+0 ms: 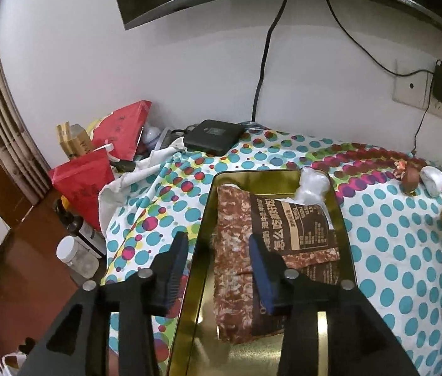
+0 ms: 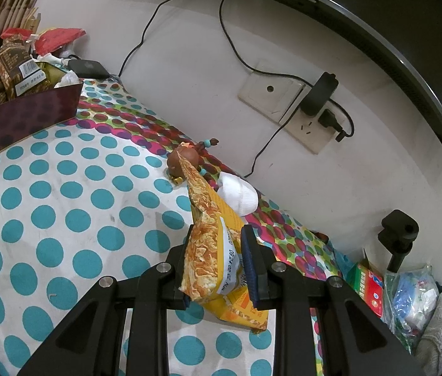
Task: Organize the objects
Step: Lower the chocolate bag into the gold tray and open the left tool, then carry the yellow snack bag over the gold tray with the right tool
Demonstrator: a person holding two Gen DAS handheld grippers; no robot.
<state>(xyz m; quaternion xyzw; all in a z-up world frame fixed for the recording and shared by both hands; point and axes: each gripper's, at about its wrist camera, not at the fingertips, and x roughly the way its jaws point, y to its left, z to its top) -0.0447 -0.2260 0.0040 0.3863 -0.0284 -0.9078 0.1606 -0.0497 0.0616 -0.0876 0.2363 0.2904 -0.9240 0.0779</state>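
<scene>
yellow snack bag is held clamped in the right gripper over the dotted desk, left gripper fingers apart and empty above brown packets already in the gold tin; next move judged: bag carried to the tin.

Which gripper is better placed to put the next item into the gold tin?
Right. The right gripper is already shut on the yellow snack packet; the left gripper is open and empty over the gold tin.

brown snack packet flat in gold tin
</scene>
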